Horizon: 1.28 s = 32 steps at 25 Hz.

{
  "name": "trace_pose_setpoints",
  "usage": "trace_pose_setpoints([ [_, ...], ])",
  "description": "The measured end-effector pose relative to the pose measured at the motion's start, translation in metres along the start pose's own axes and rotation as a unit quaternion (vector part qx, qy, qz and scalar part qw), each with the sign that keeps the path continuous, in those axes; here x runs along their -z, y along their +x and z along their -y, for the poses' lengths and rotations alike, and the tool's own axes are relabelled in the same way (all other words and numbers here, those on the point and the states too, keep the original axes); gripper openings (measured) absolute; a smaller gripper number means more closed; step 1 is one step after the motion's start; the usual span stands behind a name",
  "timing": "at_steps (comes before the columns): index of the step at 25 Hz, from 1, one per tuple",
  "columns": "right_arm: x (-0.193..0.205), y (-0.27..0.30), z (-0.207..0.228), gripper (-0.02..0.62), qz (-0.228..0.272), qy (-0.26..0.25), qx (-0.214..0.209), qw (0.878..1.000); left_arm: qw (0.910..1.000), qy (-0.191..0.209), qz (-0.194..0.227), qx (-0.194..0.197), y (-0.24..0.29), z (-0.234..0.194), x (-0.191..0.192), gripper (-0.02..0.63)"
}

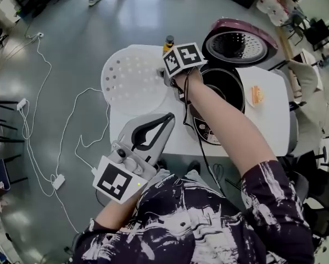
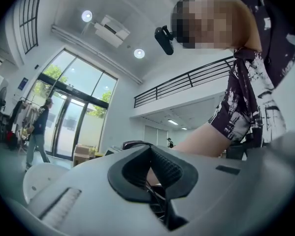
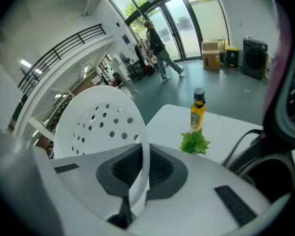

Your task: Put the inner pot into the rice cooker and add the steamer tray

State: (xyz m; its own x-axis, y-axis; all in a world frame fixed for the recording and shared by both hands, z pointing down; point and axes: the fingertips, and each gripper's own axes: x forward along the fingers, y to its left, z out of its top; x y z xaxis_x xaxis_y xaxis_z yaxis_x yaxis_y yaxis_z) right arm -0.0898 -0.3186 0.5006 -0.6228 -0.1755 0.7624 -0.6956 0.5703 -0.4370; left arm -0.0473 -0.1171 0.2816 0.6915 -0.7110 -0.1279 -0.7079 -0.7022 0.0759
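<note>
White steamer tray pinched in right hand-held gripper, arm outstretched; left hand-held gripper closed, empty.

Grey floor, white table, glass doors, balcony railing, ceiling lights

You held the round white perforated plastic steamer tray by its rim, beside the open black rice cooker.

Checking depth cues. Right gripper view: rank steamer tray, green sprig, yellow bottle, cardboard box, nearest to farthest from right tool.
1. Steamer tray: its rim is clamped in the right tool.
2. Green sprig: just ahead, right of centre.
3. Yellow bottle: directly behind the sprig.
4. Cardboard box: far background, upper right.
</note>
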Motion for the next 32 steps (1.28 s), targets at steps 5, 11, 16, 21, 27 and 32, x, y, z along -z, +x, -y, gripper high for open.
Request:
trace_pose_setpoints([
  [5, 0.012, -0.116, 0.072, 0.002, 0.031, -0.003, 0.049, 0.998, 0.9981, 0.006, 0.009, 0.060, 0.057, 0.059, -0.010, 0.005],
  [11, 0.057, -0.203, 0.161, 0.002, 0.046, 0.056, 0.118, 0.990, 0.9932, 0.009, 0.015, 0.115, 0.097, 0.106, -0.022, 0.005],
  [16, 0.100, -0.237, 0.227, 0.002, 0.045, 0.105, 0.159, 0.981, 0.9897, 0.013, 0.011, 0.142, 0.124, 0.144, -0.019, 0.005],
  [21, 0.134, -0.235, 0.264, 0.002, 0.018, 0.122, 0.194, 0.973, 0.9891, 0.013, -0.003, 0.147, 0.131, 0.163, -0.008, 0.005],
  [27, 0.149, -0.219, 0.283, 0.003, -0.015, 0.113, 0.219, 0.969, 0.9919, 0.008, -0.012, 0.126, 0.133, 0.159, 0.000, 0.005],
  [32, 0.154, -0.206, 0.285, 0.003, -0.033, 0.115, 0.230, 0.966, 0.9940, 0.004, -0.012, 0.108, 0.123, 0.148, 0.000, 0.005],
])
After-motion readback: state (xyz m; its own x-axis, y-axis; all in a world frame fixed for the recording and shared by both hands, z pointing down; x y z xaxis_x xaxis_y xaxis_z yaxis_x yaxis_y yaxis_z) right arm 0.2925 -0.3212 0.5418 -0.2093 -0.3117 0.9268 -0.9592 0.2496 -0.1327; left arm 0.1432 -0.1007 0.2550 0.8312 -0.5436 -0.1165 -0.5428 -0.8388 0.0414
